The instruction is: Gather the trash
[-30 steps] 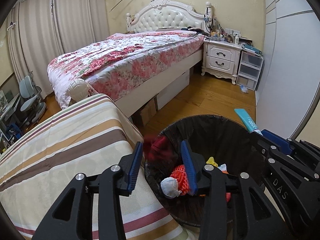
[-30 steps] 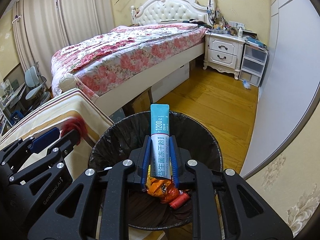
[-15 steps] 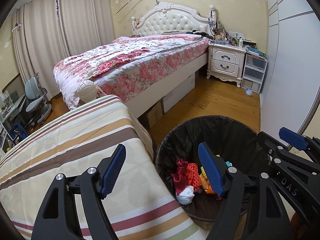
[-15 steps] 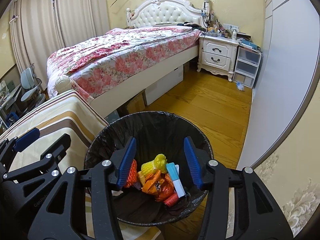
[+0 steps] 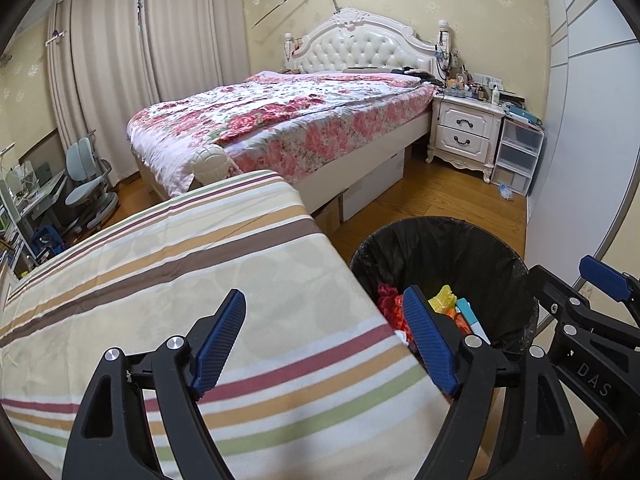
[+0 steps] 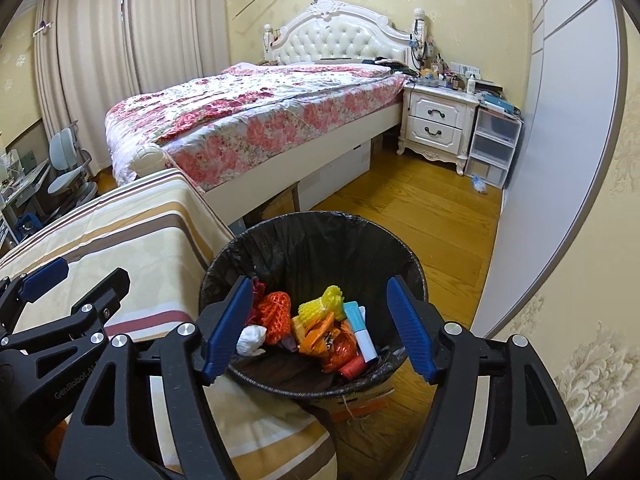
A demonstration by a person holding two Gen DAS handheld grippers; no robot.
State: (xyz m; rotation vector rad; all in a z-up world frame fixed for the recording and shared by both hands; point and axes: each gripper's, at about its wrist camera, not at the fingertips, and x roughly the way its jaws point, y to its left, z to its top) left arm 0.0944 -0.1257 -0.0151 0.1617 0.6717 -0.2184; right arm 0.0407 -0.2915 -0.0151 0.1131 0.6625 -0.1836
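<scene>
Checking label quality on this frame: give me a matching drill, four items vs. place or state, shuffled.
Items:
1. blue tube
2. left gripper
3. nightstand
4. white wad

Places or states:
a. beside the bed's head end
b. open, above the striped cover
c. in the bin, at the left edge of the pile
d. in the bin, at the right of the pile

Pairs: 1-d, 2-b, 3-a, 4-c

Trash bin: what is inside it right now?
Trash bin holds orange netting, yellow netting, a white wad, blue-white tube, orange wrappers; anything beneath is covered.
</scene>
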